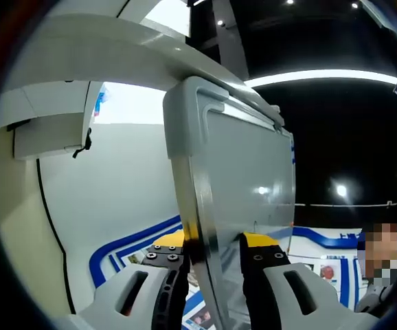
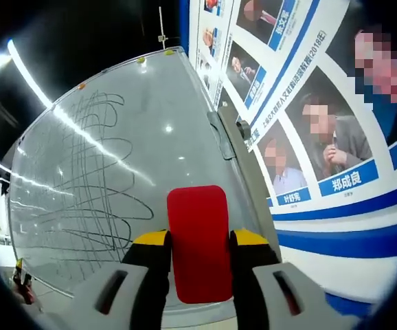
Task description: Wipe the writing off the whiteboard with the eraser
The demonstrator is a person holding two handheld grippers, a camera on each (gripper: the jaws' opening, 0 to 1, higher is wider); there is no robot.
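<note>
Poster wall [image 2: 336, 172] behind; left tongs [image 1: 213, 256] clamp whiteboard [image 2: 116, 172] edge, right tongs [image 2: 198, 251] grip eraser [image 2: 198, 240].

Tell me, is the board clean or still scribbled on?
Still scribbled on. Dark looping lines cover the board, and the red eraser sits in the right tool.

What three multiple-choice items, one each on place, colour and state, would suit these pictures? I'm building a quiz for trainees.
1. Where do the left gripper's jaws close?
A. on the glossy white whiteboard's edge
B. on a pen
C. on nothing

2. What colour is the rounded rectangular eraser in the right gripper?
A. blue
B. red
C. green

3. What state is the whiteboard's surface in?
A. wiped clean
B. covered with paper
C. covered with dark scribbled lines

Key: A, the board's rim sits between the jaws; B, the pad is red; C, scribbles cross the board.
</note>
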